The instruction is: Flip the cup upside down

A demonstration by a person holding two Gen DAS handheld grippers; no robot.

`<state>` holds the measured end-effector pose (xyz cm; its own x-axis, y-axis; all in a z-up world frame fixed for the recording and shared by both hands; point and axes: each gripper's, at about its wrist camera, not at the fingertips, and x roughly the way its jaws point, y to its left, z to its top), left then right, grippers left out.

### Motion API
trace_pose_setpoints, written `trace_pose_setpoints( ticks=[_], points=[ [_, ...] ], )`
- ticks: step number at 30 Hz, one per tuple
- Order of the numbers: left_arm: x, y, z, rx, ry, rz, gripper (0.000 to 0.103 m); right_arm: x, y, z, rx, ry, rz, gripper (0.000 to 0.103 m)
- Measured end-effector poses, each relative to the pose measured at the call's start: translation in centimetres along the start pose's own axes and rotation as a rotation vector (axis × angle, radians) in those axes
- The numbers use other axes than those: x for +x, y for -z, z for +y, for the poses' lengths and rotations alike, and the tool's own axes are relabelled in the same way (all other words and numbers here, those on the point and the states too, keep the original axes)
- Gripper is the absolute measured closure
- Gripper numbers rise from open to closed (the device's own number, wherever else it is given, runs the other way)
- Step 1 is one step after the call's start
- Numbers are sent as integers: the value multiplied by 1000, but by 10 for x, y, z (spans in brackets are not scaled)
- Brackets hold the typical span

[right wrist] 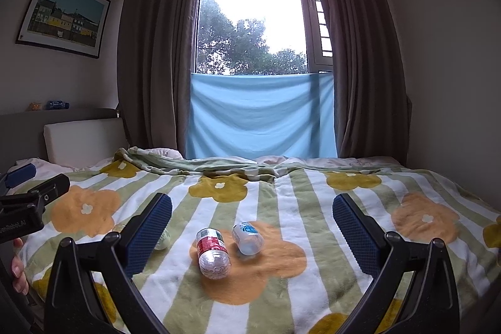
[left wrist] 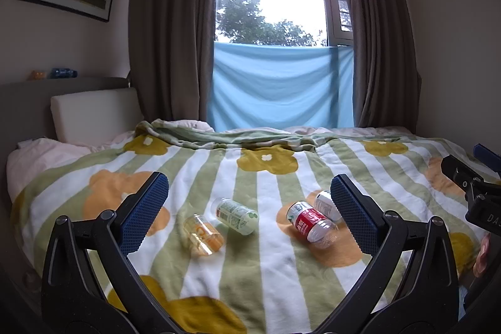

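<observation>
A clear yellow-tinted cup [left wrist: 203, 235] lies on its side on the flowered blanket [left wrist: 266, 271], in the left wrist view between my left fingers. My left gripper [left wrist: 249, 199] is open and empty, hovering above and short of the cup. My right gripper [right wrist: 252, 219] is open and empty over the blanket [right wrist: 313, 202]; its left finger [right wrist: 150, 235] hides most of the cup. The right gripper's body shows at the right edge of the left wrist view [left wrist: 479, 196].
Three small bottles lie on the blanket: green-labelled [left wrist: 236, 215], red-labelled [left wrist: 311, 224] [right wrist: 213, 252] and white with a blue label [left wrist: 327, 204] [right wrist: 247, 237]. A rumpled blanket fold [left wrist: 225, 136], pillow [left wrist: 94, 115], curtains and window are beyond.
</observation>
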<state>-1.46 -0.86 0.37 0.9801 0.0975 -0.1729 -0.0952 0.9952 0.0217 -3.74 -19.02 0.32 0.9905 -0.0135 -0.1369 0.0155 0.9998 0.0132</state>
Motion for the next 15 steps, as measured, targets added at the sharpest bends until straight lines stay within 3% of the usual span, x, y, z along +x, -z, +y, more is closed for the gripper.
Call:
trace_pose_setpoints(
  ticks=[15],
  points=[
    [6, 2, -3, -2, 9, 12, 0, 14, 2, -5, 9, 27, 26, 0]
  ],
)
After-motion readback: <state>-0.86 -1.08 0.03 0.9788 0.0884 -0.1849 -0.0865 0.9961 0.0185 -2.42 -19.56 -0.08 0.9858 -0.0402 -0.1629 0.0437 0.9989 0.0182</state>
